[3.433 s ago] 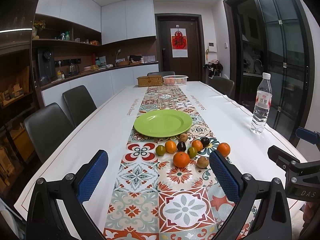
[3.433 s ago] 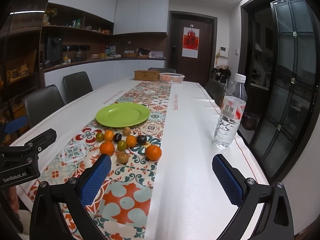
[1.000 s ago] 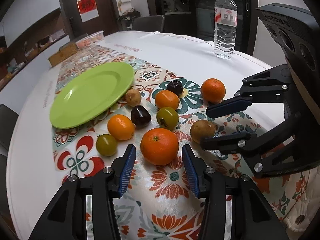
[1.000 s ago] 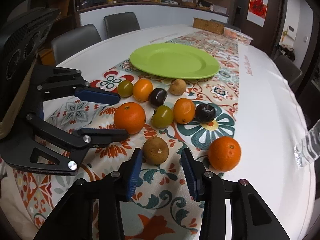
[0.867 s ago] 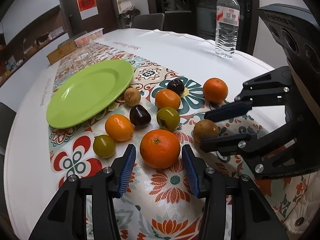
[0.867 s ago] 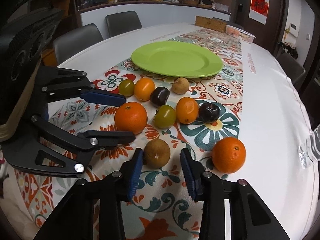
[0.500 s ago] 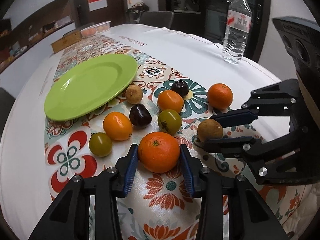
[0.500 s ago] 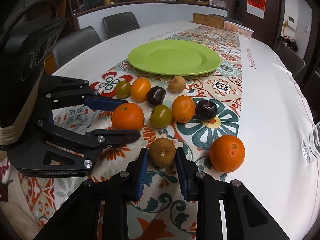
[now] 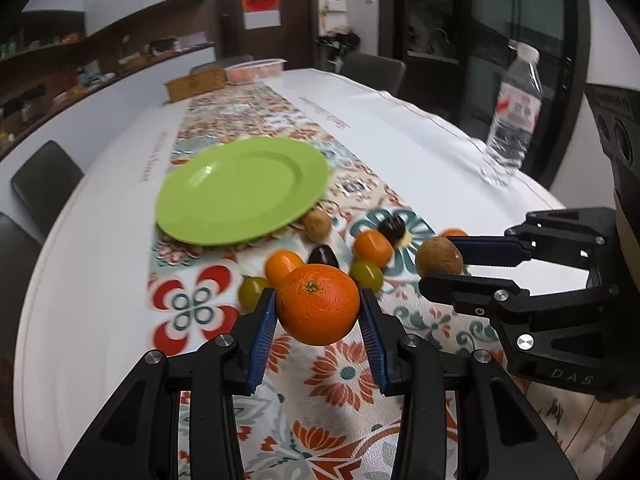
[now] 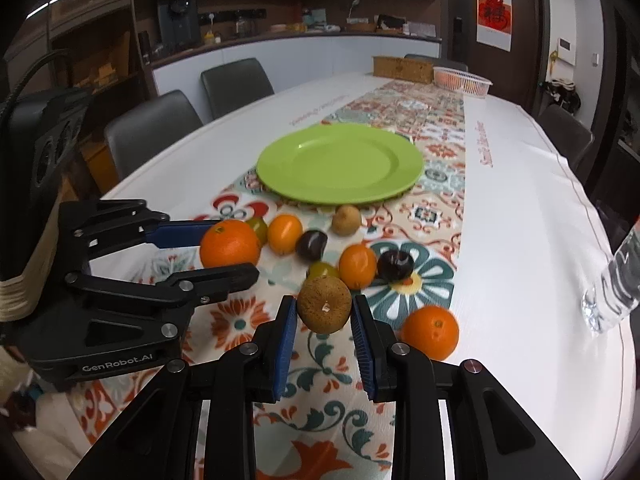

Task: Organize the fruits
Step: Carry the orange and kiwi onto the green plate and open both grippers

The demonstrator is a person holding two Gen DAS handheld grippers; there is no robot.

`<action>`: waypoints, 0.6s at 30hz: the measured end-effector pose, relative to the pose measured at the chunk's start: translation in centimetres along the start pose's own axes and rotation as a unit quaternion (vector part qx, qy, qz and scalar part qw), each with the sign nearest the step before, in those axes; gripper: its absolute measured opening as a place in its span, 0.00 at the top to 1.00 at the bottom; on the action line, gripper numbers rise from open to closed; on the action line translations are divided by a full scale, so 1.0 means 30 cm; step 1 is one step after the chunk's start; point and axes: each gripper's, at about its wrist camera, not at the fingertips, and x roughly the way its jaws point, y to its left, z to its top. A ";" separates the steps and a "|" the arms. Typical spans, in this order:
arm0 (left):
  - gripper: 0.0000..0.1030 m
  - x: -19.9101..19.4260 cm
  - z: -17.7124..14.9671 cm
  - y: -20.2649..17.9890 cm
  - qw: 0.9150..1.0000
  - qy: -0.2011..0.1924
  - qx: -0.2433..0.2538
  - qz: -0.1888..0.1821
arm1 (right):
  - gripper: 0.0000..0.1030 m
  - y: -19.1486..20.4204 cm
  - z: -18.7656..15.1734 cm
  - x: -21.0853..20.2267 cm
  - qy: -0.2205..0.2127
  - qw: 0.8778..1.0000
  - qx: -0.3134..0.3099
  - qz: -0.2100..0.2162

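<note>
My left gripper [image 9: 318, 306] is shut on a large orange [image 9: 318, 304] and holds it above the patterned runner; it also shows in the right wrist view [image 10: 230, 244]. My right gripper [image 10: 324, 310] is shut on a brown round fruit [image 10: 324, 304], lifted off the cloth; it also shows in the left wrist view [image 9: 439, 257]. An empty green plate [image 9: 244, 190] lies beyond the fruit, also in the right wrist view [image 10: 340, 164]. Several small fruits lie before it: oranges [image 10: 285, 234], dark plums [image 10: 395, 266], green ones [image 9: 366, 276]. Another orange [image 10: 430, 332] lies at the right.
A water bottle [image 9: 514, 110] stands on the white tablecloth at the right. A wicker box [image 10: 402, 68] and a white basket [image 10: 462, 80] sit at the table's far end. Grey chairs [image 10: 150, 136] line the left side.
Both grippers closed on their fruit and lifted: the left took the large orange, the right took the brown fruit. Both now sit higher above the runner.
</note>
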 end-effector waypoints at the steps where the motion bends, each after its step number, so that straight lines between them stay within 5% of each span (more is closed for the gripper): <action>1: 0.61 -0.011 0.007 0.008 1.000 -0.004 -0.007 0.005 | 0.72 0.001 0.008 -0.004 -0.004 1.000 0.000 0.000; 18: 0.61 -0.022 0.174 0.157 0.996 -0.032 -0.058 0.066 | 0.72 -0.022 0.228 0.041 -0.042 0.999 -0.007 -0.021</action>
